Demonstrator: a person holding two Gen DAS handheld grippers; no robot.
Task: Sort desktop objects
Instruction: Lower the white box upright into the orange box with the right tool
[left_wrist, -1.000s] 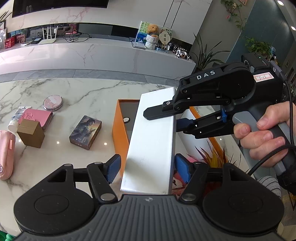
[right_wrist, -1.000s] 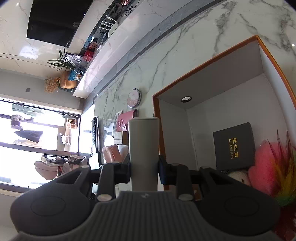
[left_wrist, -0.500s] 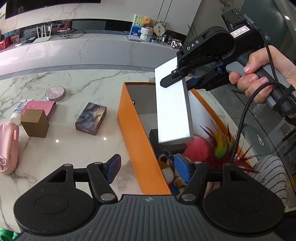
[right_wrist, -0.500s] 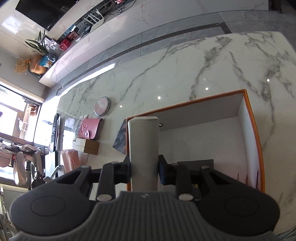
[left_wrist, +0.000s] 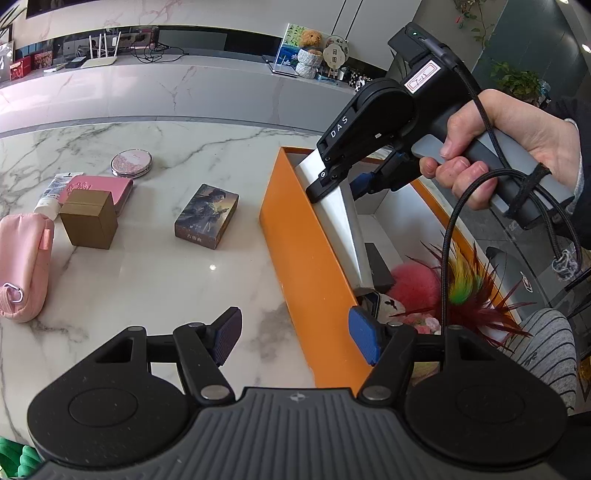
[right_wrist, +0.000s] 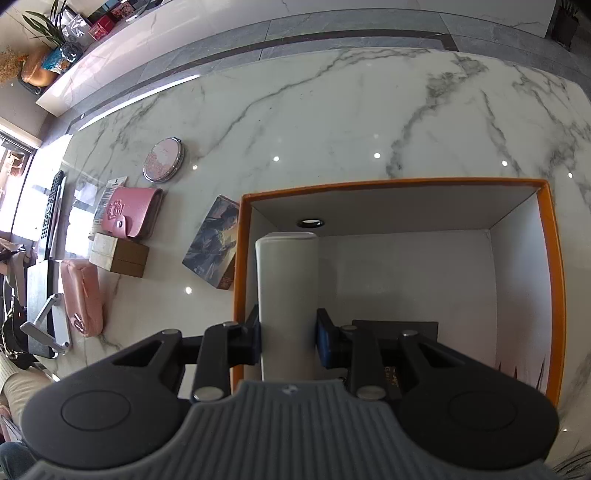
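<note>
Your long white flat box leaning inside the orange open storage box against its left wall, picture-printed card box on the white marble surface left of it, tan cardboard cube further left, round pink compact behind.

One orange box, one white box, one round compact, one brown box, one pink pouch.
</note>
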